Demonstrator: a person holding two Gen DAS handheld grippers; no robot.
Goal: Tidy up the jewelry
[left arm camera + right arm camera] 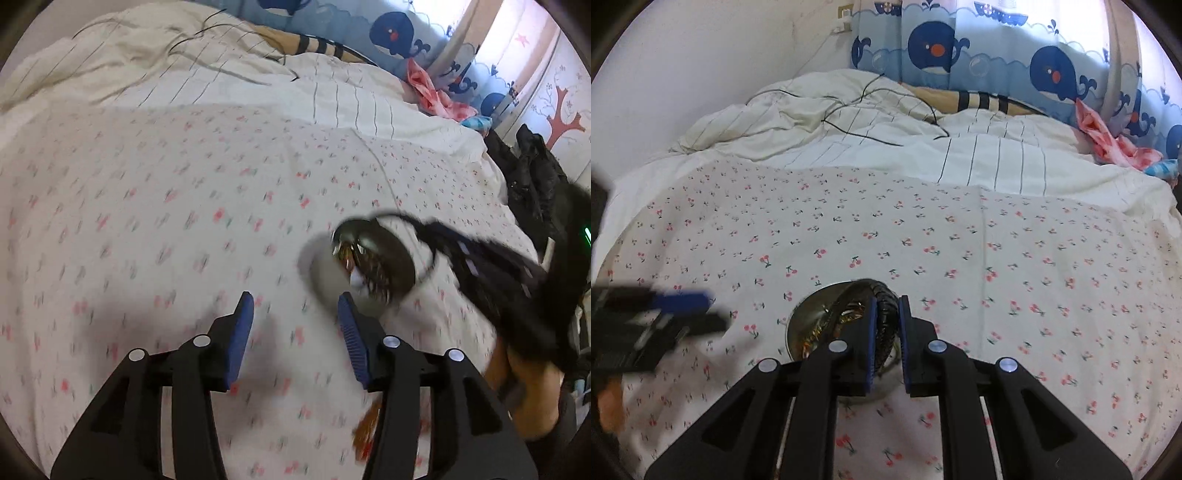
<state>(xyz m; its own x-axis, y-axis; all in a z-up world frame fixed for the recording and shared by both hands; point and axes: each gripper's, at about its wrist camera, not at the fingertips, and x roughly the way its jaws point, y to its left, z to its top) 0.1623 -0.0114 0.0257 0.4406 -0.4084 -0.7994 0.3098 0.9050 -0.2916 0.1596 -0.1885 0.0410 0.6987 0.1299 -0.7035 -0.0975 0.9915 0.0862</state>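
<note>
**Right gripper clamps a dark bracelet over the bowl; left gripper stands open and empty**

A bed (923,236) spread with a cherry-print sheet carries everything here. Near its front edge, roughly midway along, sits a small metal bowl (809,314) holding a tangle of gold-toned jewelry (849,315) (the pieces are too jumbled to tell apart).

The right gripper (886,301) points down at the bowl's right side. Its blue pads (872,332) are drawn close together on a dark braided bracelet (882,295), which arches up out of the jaws and curves left over the bowl's rim. The pads press it from both sides, so the bracelet is held, with its lower part hidden between the fingers.

The left gripper (295,299) hovers over bare sheet just left of the bowl (321,266), jaws parted about halfway, with nothing between its blue pads (242,332). From its camera the bowl, the bracelet (384,254) and the right gripper (480,269) are smeared by motion blur, so finer detail there cannot be told. In the right wrist view the left gripper (683,302) shows as a blurred dark shape with a blue tip at the left edge of the sheet.

Toward the back of the bed lies a rumpled white striped duvet (849,140), and beyond it hangs a whale-print curtain (960,48). A pink cloth (1108,140) lies at the bed's far right corner.
</note>
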